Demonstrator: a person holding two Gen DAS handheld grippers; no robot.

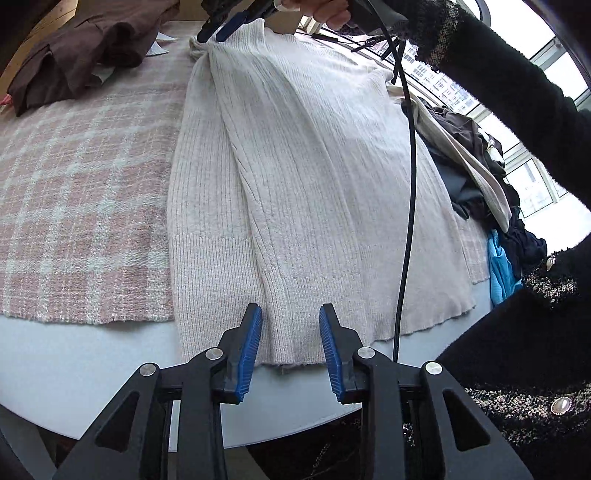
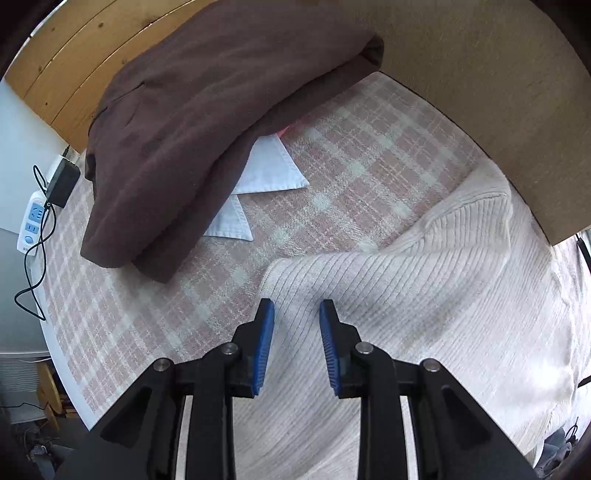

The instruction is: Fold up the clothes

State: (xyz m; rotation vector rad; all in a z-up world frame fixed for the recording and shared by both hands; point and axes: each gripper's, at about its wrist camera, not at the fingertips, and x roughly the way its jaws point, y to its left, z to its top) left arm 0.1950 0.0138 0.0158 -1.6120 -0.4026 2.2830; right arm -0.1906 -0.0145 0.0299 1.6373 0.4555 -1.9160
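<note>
A cream ribbed knit sweater (image 1: 295, 177) lies lengthwise on a pink-and-white checked cloth (image 1: 81, 192), its hem at the near edge and its narrowed top at the far end. One long panel is folded over the body, leaving a raised diagonal ridge from the far left toward the near hem. The knit is fairly flat, with soft lengthwise creases.

The left gripper (image 1: 290, 343) hovers over the near hem with its blue pads parted and nothing between them. The right gripper (image 2: 296, 345) sits at the far left corner of the sweater, jaws apart, cream knit showing between the pads; it does not pinch the fabric. In the left wrist view a hand (image 1: 325, 11) holds that gripper at the far end.

To the left of the sweater the checked cloth is bare as far as a brown garment (image 2: 192, 122) heaped at the far left, with white fabric corners (image 2: 273, 173) poking out beneath it. To the right, just beside the sweater, lies a pile of dark clothes (image 1: 476, 166). The cloth covers a pale grey table (image 1: 92, 365). A white power strip (image 2: 31, 225) rests on the table's edge, and windows (image 1: 532, 177) lie beyond the pile.
</note>
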